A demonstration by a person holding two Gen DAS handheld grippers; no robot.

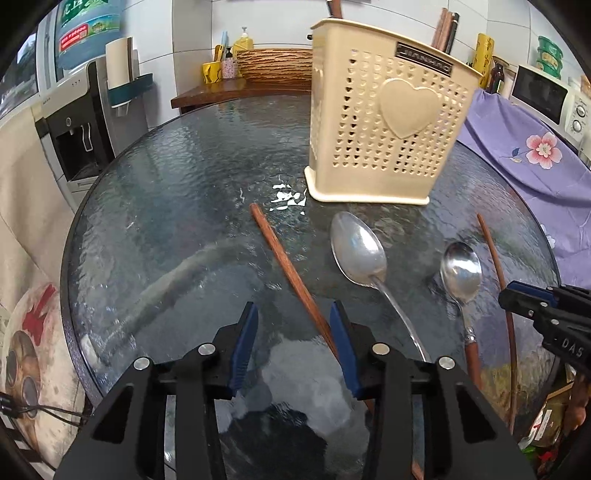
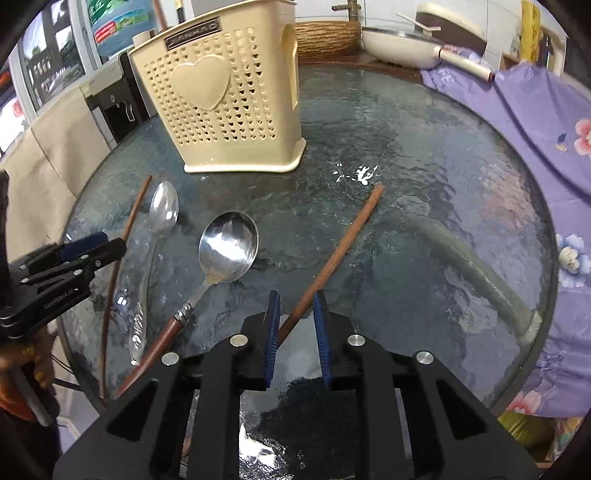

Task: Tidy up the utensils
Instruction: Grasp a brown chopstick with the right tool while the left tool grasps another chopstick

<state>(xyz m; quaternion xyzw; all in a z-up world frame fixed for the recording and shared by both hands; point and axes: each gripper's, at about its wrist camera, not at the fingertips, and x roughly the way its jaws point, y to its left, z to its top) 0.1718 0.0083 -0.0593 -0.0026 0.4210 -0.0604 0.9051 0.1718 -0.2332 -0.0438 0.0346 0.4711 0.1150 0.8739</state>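
I stand at a round glass table [image 1: 166, 192] that glares under overhead light. White tiled wall [image 1: 280, 22] behind; a water dispenser [image 1: 79, 122] stands left, a microwave [image 1: 546, 99] right.

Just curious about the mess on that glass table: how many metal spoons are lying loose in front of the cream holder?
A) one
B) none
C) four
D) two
D: a large all-metal spoon and a smaller spoon with a brown handle lie side by side on the glass table, between two loose chopsticks.
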